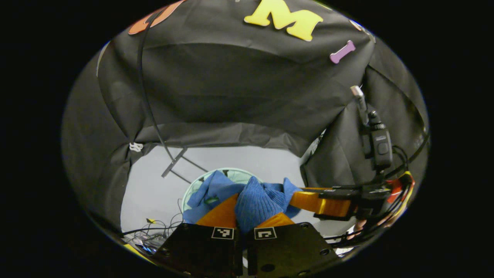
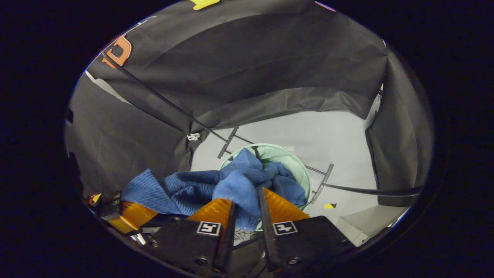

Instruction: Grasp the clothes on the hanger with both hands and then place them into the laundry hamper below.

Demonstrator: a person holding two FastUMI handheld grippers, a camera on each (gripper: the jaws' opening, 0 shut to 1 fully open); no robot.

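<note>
Both hand-held grippers, left (image 1: 249, 216) and right (image 2: 247, 210), clamp the blue sweater (image 2: 231, 185); centre it over the hamper (image 2: 297, 164) before releasing.

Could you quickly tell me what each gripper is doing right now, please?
Left gripper: shut on the sweater.
Right gripper: shut on the sweater.

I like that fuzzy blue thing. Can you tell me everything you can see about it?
The blue sweater looks like soft ribbed knit, bunched and crumpled. The left gripper and the right gripper each pinch a fold of it between both fingers, so it hangs stretched between them. It sits just above the pale green hamper, with part drooping over the opening. A small dark loop shows on one fold in the left gripper view.
</note>
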